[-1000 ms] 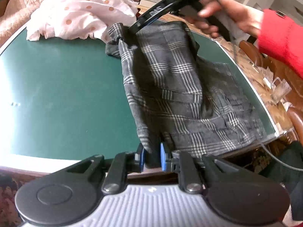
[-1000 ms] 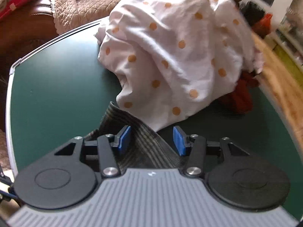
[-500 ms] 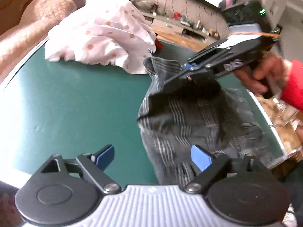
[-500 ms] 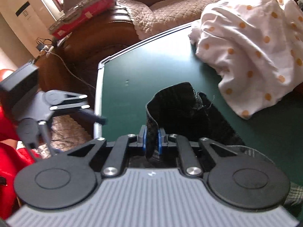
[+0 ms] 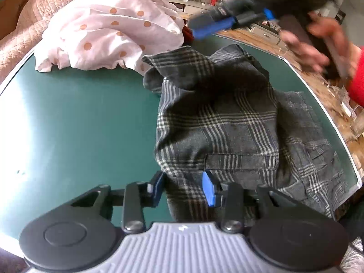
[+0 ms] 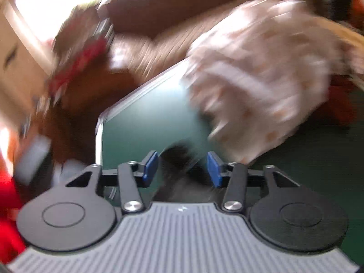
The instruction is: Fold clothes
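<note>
Grey plaid shorts (image 5: 227,122) lie folded over on the green table (image 5: 75,122), right of centre, one edge hanging off the near side. My left gripper (image 5: 183,188) is open, its blue pads on either side of the shorts' near edge. My right gripper (image 6: 183,169) is open, with a dark blurred bit of the shorts (image 6: 179,157) between and below its pads; it also shows in the left wrist view (image 5: 229,20), blurred, lifted above the shorts' far end.
A white garment with orange dots (image 5: 109,29) is heaped at the table's far left, also in the right wrist view (image 6: 261,72). A quilted brown sofa (image 5: 16,34) borders the table. A wooden surface with clutter (image 5: 329,95) lies to the right.
My right gripper has let go of the shorts' far end and lifted away fast; the folded part now rests on the table. My left gripper narrowed somewhat around the near edge.
</note>
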{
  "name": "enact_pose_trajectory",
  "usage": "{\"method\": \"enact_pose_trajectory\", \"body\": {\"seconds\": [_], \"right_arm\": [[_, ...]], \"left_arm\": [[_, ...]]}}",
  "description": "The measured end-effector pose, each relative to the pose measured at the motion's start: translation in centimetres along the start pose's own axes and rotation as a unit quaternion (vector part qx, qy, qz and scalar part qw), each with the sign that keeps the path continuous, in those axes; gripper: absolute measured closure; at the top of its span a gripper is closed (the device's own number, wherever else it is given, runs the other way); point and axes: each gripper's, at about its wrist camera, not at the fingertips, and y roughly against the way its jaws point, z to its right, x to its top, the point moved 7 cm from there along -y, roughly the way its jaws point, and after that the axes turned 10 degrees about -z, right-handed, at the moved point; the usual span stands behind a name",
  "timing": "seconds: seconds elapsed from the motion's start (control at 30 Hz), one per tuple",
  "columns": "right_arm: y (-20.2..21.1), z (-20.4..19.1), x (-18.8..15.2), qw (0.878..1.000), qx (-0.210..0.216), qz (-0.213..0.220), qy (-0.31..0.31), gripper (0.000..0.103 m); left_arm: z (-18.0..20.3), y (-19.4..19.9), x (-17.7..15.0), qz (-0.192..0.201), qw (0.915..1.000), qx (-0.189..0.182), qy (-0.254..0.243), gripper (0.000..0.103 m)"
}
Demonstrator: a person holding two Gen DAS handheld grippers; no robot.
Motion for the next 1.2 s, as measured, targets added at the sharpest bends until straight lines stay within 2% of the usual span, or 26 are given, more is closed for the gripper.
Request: {"method": "enact_pose_trajectory", "body": {"seconds": [0.07, 0.2, 0.4, 0.47, 0.53, 0.57, 0.63, 0.73, 0.8, 0.87, 0.9, 1.0, 1.07, 1.13, 1.17, 1.2], "right_arm": [[0.0, 1.0, 0.3, 1.0, -0.012, 0.003, -0.005, 0.047], [-1.8, -0.4, -1.4, 0.996, -0.05, -0.04, 0.058, 0.047], [-4.3, -2.2, -3.7, 0.977, -0.108, -0.105, 0.151, 0.048], [-5.1, -2.8, -4.5, 0.967, -0.127, -0.126, 0.182, 0.079], [-5.9, -3.4, -5.2, 0.955, -0.145, -0.147, 0.212, 0.09], [-6.3, -3.7, -5.6, 0.949, -0.154, -0.158, 0.227, 0.091], [-5.9, -4.5, -6.2, 0.941, -0.182, -0.135, 0.249, 0.093], [-2.8, -5.2, -6.1, 0.933, -0.272, -0.028, 0.235, 0.095], [-1.1, -4.6, -6.3, 0.915, -0.349, 0.016, 0.204, 0.095], [0.4, -3.9, -6.7, 0.887, -0.424, 0.052, 0.172, 0.096], [0.4, -3.2, -6.8, 0.881, -0.442, 0.052, 0.158, 0.096], [-1.0, -1.4, -6.3, 0.875, -0.458, 0.022, 0.154, 0.088], [-2.1, -0.7, -5.4, 0.867, -0.468, 0.001, 0.17, 0.07], [-1.6, -0.5, -3.6, 0.862, -0.48, 0.016, 0.164, 0.064], [-0.6, -0.5, -2.4, 0.865, -0.478, 0.041, 0.148, 0.064], [0.5, -0.7, -1.3, 0.873, -0.465, 0.07, 0.128, 0.064]], "left_arm": [[0.1, 0.1, -0.3, -0.002, 1.0, 0.002, -0.003, 0.062], [0.1, 0.8, -1.0, -0.01, 0.9999, 0.0, -0.004, 0.064], [0.4, 1.0, -1.8, -0.014, 0.9998, 0.009, -0.013, 0.064], [0.4, 1.0, -1.7, -0.014, 0.9998, 0.01, -0.012, 0.064], [0.4, 1.0, -1.7, -0.014, 0.9998, 0.01, -0.012, 0.064], [0.4, 1.0, -1.7, -0.014, 0.9998, 0.01, -0.012, 0.064], [0.5, 0.9, -1.7, -0.014, 0.9997, 0.012, -0.013, 0.064], [0.5, 0.9, -1.8, -0.013, 0.9997, 0.014, -0.015, 0.064], [0.5, 0.9, -1.8, -0.013, 0.9997, 0.015, -0.016, 0.064], [0.6, 0.9, -1.7, -0.015, 0.9996, 0.017, -0.017, 0.064], [0.6, 0.9, -1.7, -0.015, 0.9996, 0.018, -0.017, 0.064], [0.6, 0.9, -1.7, -0.017, 0.9995, 0.02, -0.02, 0.064], [0.5, 1.0, -1.5, -0.018, 0.9997, 0.015, -0.011, 0.064], [0.4, 1.0, -1.2, -0.021, 0.9997, 0.012, -0.004, 0.064], [0.4, 1.1, -1.1, -0.021, 0.9997, 0.011, -0.002, 0.064], [0.5, 1.2, -0.8, -0.016, 0.9998, 0.013, -0.004, 0.064]]}}
